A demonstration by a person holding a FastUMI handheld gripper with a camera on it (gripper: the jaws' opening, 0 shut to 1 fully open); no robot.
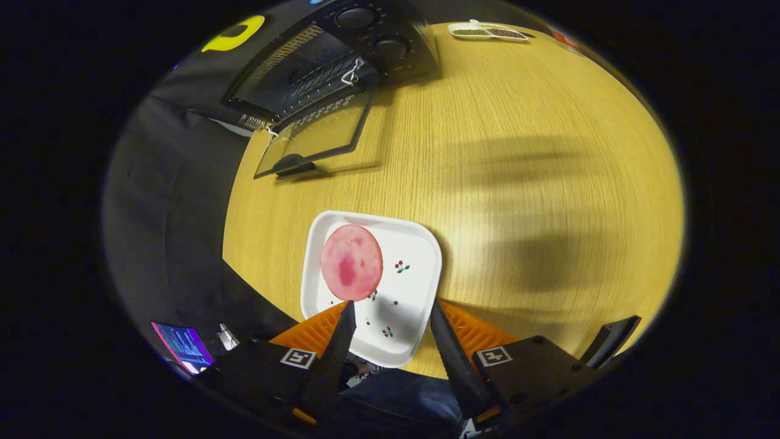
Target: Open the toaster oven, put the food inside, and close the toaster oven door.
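- The tabletop, light wood, stretches well beyond the jaws and carries everything in play.
- The toaster oven stands far ahead of the jaws and off to their left, at the tabletop's far edge. Its glass door is already dropped flat toward the jaws, so the opening step looks done and the cavity with its rack is exposed.
- The white plate, square with small cherry prints, lies just ahead of the jaws, its near edge passing under and between the tips.
- The food, a round pink slice, rests flat on the plate's left half, just ahead of the left tip and apart from it.
- The gripper hangs over the plate's near part with its jaws released and spread wide, nothing between them.
- Step in hand, as I judge it: picking up the food. The next move calls for shifting left and forward so the jaws straddle the slice's edge, then closing; a thin flat slice may be awkward to lift.
- A small divided dish sits far beyond, to the right, and looks irrelevant.
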